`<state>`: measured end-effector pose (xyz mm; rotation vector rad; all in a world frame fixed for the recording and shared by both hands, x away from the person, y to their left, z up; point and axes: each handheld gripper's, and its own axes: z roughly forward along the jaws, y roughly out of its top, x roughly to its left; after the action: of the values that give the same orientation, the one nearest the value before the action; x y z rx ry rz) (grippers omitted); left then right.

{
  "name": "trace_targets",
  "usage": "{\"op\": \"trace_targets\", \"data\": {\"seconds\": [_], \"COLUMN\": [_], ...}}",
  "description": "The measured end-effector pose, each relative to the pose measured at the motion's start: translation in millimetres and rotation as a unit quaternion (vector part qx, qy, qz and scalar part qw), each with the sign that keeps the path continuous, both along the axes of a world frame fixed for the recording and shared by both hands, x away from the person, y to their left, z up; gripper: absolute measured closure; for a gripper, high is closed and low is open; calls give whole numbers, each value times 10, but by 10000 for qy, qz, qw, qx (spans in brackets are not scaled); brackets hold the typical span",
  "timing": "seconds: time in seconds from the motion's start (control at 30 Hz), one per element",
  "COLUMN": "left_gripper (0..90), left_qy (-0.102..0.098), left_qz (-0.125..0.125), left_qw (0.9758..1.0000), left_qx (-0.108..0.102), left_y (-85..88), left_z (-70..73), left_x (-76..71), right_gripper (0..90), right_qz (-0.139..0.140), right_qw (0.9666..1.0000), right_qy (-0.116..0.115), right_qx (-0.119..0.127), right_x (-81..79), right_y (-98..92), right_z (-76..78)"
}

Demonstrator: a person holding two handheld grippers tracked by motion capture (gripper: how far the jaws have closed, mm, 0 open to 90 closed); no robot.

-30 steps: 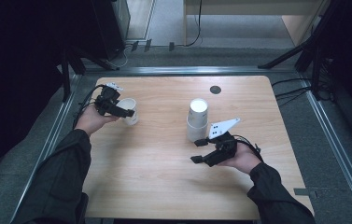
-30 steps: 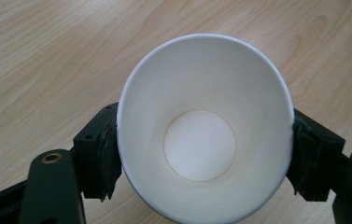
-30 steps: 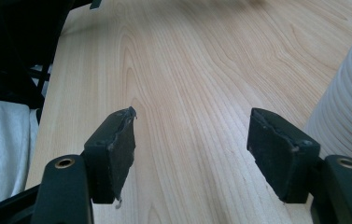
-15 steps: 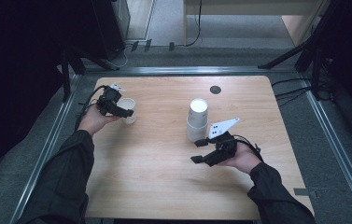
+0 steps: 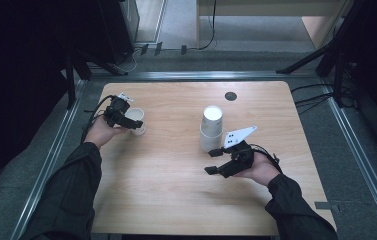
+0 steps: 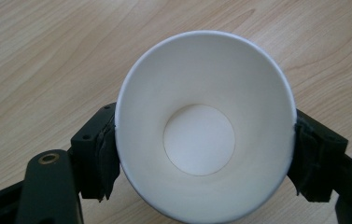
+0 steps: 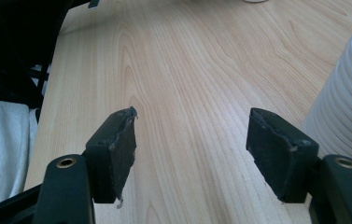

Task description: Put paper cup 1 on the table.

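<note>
Writing or branding is nowhere legible: the white paper cup (image 6: 201, 135) looks plain inside, and the stack of cups (image 5: 211, 127) is too small in the high view to read, if it carries any print. The left gripper (image 5: 135, 123) reaches in from the table's (image 5: 176, 200) left side, hand (image 5: 101, 132) low and forearm angled inward. Its jaws flank the cup, pads at the cup's two sides; they have just been opening, and the pads seem to touch the wall, though a firm grip is hard to judge. This cup stands upright near the left edge. The right gripper (image 5: 215, 161) points left across the wood, just below the stack, jaws moderately apart with nothing between them, having just been closing slightly.
</note>
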<state>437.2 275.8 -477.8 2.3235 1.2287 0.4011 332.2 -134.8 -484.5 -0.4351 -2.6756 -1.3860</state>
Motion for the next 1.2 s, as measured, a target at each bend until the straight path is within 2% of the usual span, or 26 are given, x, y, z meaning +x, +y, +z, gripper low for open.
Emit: {"op": "trace_targets", "data": {"seconds": [0.07,0.3,0.37,0.5,0.67,0.73,0.77,0.83,0.97,1.03,1.07,1.2], "left_gripper": [228,193,156,103,81,81,81,82,81,81,81,81], "left_qy": [-4,104,203,274,295,369,363,412,417,390,370,366], "left_qz": [-18,34,31,9,38,32,56,49,61,104,119,101], "left_qw": [10000,9999,9997,9994,9990,9987,9989,9984,9983,9981,9976,9974], "left_qx": [40,-52,-115,-198,-322,-336,-302,-393,-405,-474,-581,-611], "left_y": [-2,2,7,3,14,25,25,43,69,100,127,152], "left_z": [-3,-12,-22,-23,-6,6,13,38,83,126,178,252], "left_x": [-8,5,13,13,10,6,1,-9,-29,-42,-59,-91], "right_gripper": [336,337,337,338,338,338,338,338,338,338,338,338], "right_qz": [12,9,10,0,5,6,0,-6,-4,-7,-11,-29], "right_qw": [10000,10000,10000,10000,10000,10000,10000,10000,10000,10000,10000,10000], "right_qy": [-4,-17,-16,1,-4,-13,4,11,14,8,-3,16], "right_qx": [4,17,15,9,10,19,15,15,22,21,20,-2], "right_x": [0,0,2,4,4,6,5,5,10,10,12,14], "right_y": [2,1,-3,-7,-6,-6,-6,-7,-10,-11,-16,-25], "right_z": [0,5,6,6,9,9,10,10,7,7,9,12]}}
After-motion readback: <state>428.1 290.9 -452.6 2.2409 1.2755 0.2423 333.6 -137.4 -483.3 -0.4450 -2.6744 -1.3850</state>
